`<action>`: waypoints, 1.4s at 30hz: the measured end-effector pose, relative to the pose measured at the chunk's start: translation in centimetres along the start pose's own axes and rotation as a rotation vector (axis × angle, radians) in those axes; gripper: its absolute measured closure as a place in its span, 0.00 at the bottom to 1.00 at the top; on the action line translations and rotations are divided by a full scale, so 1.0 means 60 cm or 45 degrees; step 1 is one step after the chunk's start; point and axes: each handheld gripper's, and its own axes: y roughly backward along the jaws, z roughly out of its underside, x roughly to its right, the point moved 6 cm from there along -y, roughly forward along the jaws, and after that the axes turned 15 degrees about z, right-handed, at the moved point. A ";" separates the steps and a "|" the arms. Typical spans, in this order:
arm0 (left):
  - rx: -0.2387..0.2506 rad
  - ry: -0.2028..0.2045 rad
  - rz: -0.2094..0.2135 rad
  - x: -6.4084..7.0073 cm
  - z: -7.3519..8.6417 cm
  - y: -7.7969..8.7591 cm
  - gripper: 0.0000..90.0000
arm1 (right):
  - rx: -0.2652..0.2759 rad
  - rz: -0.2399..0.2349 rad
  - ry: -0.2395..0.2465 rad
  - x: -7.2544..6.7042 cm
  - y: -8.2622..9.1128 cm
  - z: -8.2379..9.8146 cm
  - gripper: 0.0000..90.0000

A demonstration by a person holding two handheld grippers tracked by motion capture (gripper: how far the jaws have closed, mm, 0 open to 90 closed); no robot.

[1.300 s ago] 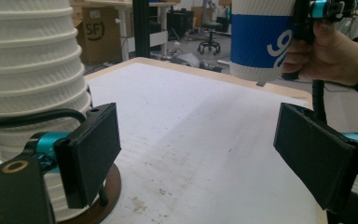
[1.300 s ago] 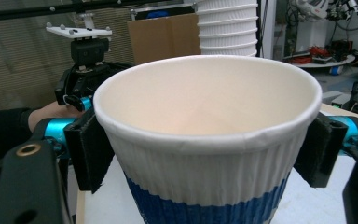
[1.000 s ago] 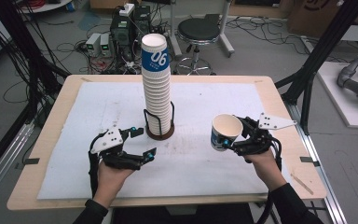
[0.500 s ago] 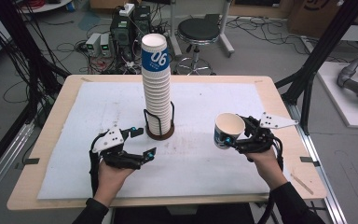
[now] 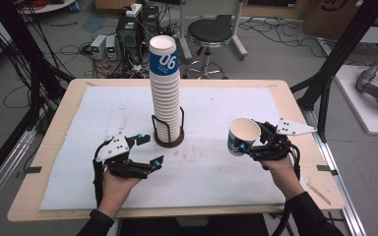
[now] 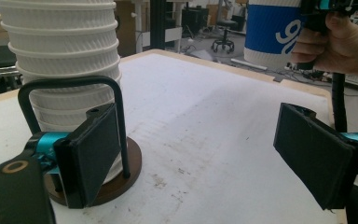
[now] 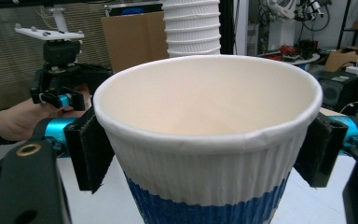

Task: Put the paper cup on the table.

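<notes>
Room: cluttered lab floor with cables and a stool [image 5: 215, 30] beyond the table [image 5: 295, 113]
Table: white sheet over a wooden top
Cup stack [image 5: 166, 93]: upright in a wire holder [image 5: 168, 132], centre, far of both hands
Right claw [image 5: 246, 145]: clamped on one paper cup [image 5: 243, 134], raised at the right, mouth up
Left claw [image 5: 147, 151]: jaws apart, empty, near left of the holder

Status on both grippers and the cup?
Right gripper shut on paper cup, held above the table. Left gripper open, empty, beside the cup stack. Nothing between cup and stack.
</notes>
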 end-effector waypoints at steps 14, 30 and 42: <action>0.002 0.007 -0.001 -0.003 0.001 0.002 0.16 | -0.008 0.163 -0.031 0.054 -0.011 0.004 0.22; -0.015 0.003 -0.008 -0.001 0.003 -0.001 0.16 | -0.036 0.331 -0.081 0.108 -0.025 0.016 0.22; -0.016 0.002 -0.010 -0.001 0.003 -0.002 0.16 | -0.043 0.401 -0.106 0.130 -0.037 0.025 0.22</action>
